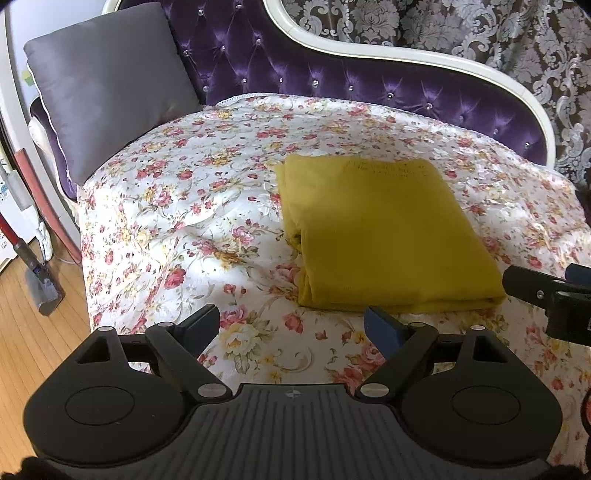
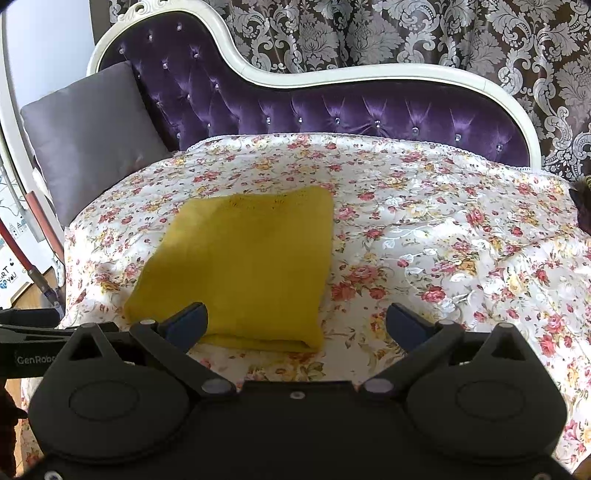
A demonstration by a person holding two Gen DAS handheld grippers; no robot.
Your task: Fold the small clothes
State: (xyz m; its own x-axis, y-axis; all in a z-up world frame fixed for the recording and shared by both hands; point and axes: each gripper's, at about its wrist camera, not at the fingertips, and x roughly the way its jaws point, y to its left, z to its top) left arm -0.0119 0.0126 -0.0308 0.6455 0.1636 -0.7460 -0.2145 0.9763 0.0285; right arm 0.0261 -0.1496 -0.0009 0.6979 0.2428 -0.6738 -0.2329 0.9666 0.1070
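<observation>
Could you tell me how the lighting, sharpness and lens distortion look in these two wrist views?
Left wrist view: strong fisheye bending of the sofa frame, dark corners, sheen on the floral cover; the yellow cloth is evenly lit and sharp. Right wrist view: same bowing; a soft shadow covers the yellow cloth's near left part, and the cover glares at right.

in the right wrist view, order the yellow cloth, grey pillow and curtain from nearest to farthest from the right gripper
1. Yellow cloth: just ahead of the right gripper, folded on the flowered bedspread.
2. Grey pillow: far left, against the purple backrest.
3. Curtain: behind the backrest.
</observation>
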